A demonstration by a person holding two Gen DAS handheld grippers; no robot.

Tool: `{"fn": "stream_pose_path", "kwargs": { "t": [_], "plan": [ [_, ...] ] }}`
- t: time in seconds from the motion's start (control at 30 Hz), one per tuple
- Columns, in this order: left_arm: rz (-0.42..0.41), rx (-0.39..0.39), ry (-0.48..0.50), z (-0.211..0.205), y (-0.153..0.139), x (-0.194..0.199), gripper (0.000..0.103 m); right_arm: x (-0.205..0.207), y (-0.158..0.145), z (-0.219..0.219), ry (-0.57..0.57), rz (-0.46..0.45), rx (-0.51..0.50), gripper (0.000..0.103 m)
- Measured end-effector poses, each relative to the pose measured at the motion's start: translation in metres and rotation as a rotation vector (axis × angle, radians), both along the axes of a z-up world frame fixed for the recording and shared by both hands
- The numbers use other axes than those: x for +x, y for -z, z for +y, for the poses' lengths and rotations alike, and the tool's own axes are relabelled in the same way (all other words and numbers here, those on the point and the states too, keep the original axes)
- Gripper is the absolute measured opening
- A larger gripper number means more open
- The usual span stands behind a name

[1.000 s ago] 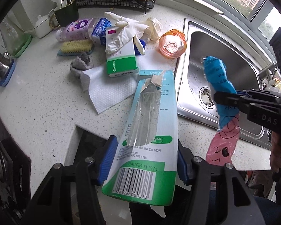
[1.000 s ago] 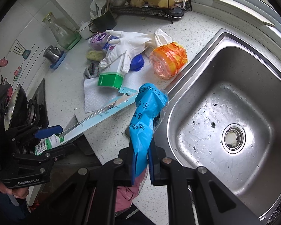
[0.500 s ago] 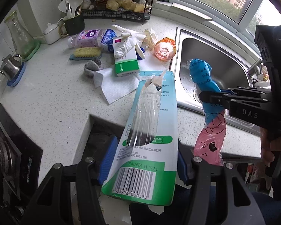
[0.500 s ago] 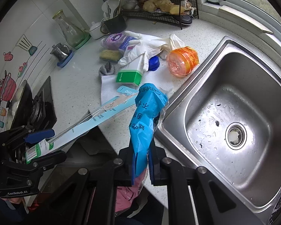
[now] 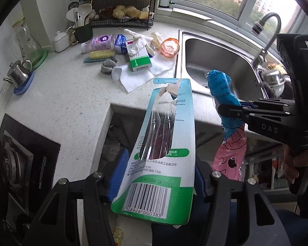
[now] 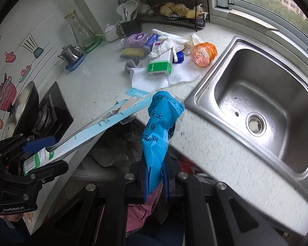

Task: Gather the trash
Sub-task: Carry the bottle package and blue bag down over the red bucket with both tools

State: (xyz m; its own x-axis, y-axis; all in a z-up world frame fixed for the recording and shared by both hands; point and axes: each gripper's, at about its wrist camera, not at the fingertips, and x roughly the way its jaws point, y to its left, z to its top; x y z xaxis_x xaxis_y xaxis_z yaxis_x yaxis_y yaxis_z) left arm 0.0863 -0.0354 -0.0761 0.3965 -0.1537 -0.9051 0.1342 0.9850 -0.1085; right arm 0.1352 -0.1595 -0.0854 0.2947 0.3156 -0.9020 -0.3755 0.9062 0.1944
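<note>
left tongs (image 5: 157, 182) pinching toothbrush package (image 5: 164, 143): light, stiff card, hold barcode end | right tongs (image 6: 156, 181) pinching blue wrapper (image 6: 158, 127): soft, crinkly

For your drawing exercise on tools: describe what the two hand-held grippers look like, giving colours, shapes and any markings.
Both are black plastic frames with silver screw heads. The left gripper has two wide arms ending in ribbed blue fingers; its body reads "GenRobot.AI" in white, seen from the right camera. The right gripper has the same blue fingers, and white "DAS" lettering shows on its side. No cables are visible.
</note>
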Motion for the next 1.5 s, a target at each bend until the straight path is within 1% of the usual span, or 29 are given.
{"fn": "stream_pose_path", "kwargs": {
  "t": [0.17, 0.37, 0.53, 0.77, 0.93, 1.07, 1.2, 1.4, 1.5],
  "plan": [
    [0.009, -0.002, 0.034, 0.011, 0.0, -0.04, 0.056, -0.031, 0.009, 0.007, 0.043, 0.015, -0.009, 0.01],
    [0.046, -0.009, 0.054, 0.019, 0.015, -0.074, 0.056, -0.059, 0.017, 0.016, 0.063, 0.036, -0.031, 0.01],
    [0.087, -0.017, 0.048, 0.02, 0.032, -0.085, 0.056, -0.072, 0.027, 0.016, 0.063, 0.066, -0.056, 0.01],
    [0.17, -0.023, 0.028, 0.013, 0.067, -0.084, 0.056, -0.077, 0.058, 0.011, 0.056, 0.141, -0.076, 0.01],
    [0.23, -0.004, 0.007, 0.002, 0.104, -0.072, 0.056, -0.064, 0.094, 0.004, 0.038, 0.209, -0.085, 0.01],
    [0.243, -0.001, -0.001, -0.005, 0.134, -0.063, 0.056, -0.059, 0.122, 0.002, 0.01, 0.233, -0.109, 0.01],
    [0.277, 0.01, -0.01, -0.012, 0.168, -0.054, 0.056, -0.049, 0.155, -0.003, 0.003, 0.255, -0.122, 0.01],
    [0.343, -0.01, -0.037, -0.015, 0.235, -0.042, 0.056, -0.033, 0.221, -0.01, -0.009, 0.305, -0.13, 0.01],
    [0.376, -0.003, -0.043, -0.019, 0.274, -0.037, 0.056, -0.025, 0.258, -0.007, -0.026, 0.326, -0.135, 0.01]
  ]
}}
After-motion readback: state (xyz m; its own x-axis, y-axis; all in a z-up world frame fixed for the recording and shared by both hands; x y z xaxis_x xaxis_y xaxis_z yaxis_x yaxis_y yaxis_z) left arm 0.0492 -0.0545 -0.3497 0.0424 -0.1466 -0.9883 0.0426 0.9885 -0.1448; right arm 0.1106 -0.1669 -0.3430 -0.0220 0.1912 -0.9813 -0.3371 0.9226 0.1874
